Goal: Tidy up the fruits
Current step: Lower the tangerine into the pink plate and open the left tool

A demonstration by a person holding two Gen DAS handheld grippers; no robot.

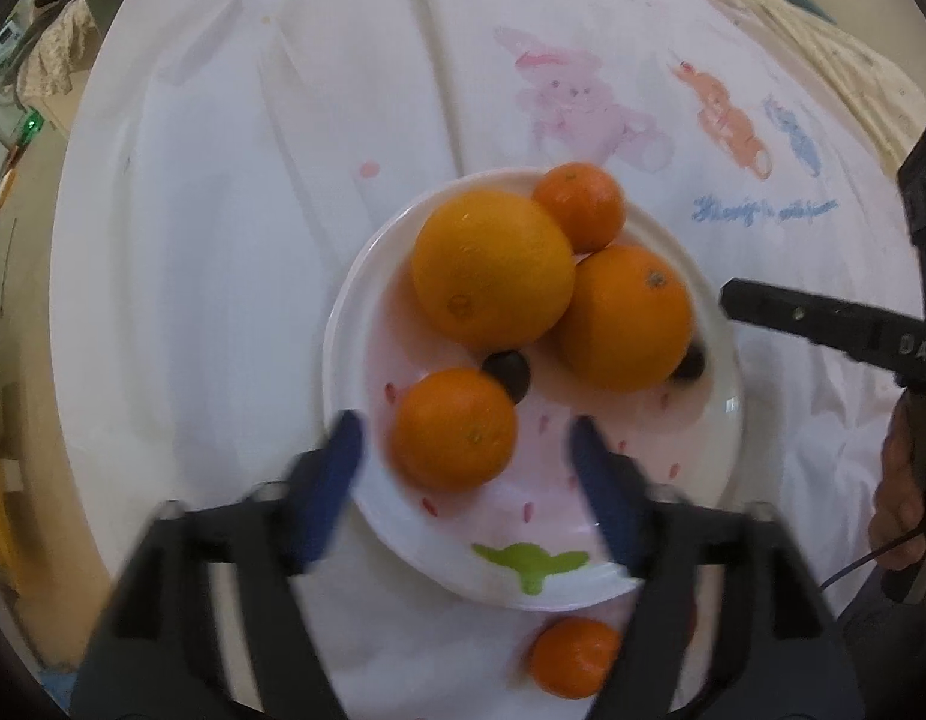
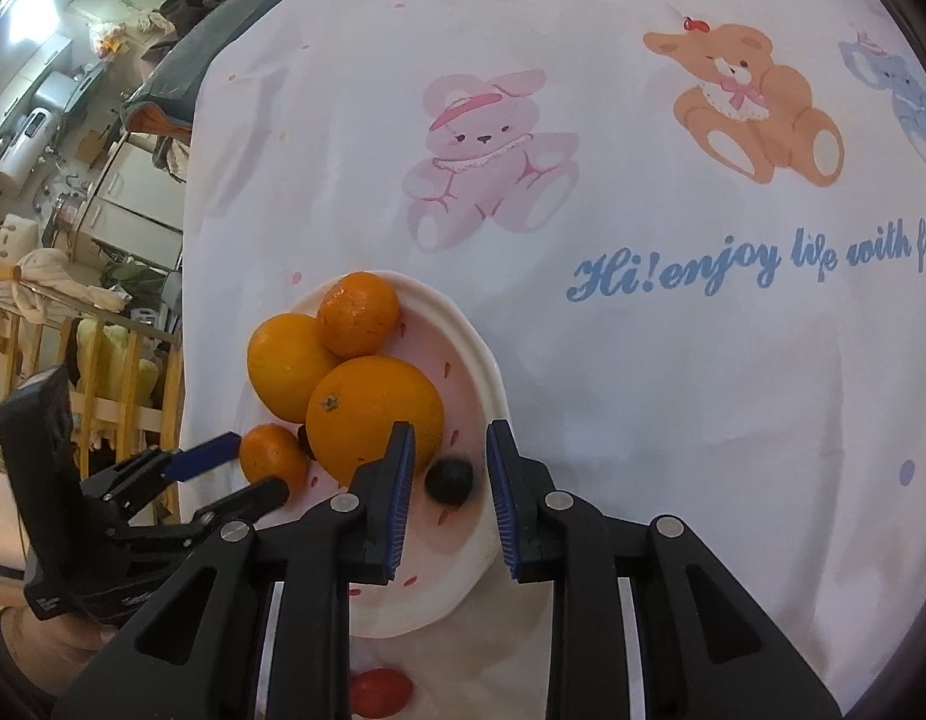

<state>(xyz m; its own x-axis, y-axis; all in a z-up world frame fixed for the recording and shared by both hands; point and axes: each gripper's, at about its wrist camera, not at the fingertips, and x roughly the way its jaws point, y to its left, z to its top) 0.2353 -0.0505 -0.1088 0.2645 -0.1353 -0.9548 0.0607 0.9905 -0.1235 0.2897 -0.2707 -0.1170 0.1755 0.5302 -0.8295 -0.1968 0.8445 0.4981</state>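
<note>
A white and pink plate [image 1: 691,420] holds two big oranges [image 1: 492,267], [image 1: 625,318], two small mandarins [image 1: 454,429], [image 1: 580,204] and two dark grapes [image 1: 508,369], [image 1: 691,363]. My left gripper [image 1: 463,450] is open, its blue fingers either side of the near mandarin, which lies on the plate. Another mandarin [image 1: 574,657] lies on the cloth below the plate. My right gripper [image 2: 450,450] is open above the plate [image 2: 463,570], its jaws either side of a dark grape [image 2: 448,480]. A red cherry tomato [image 2: 380,693] lies on the cloth near it.
The cloth [image 2: 643,360] is white with printed teddy bears and blue lettering. It drops off at the left edge, beyond which there is a cluttered room with a wooden railing [image 2: 97,372]. The left gripper shows in the right wrist view [image 2: 247,468].
</note>
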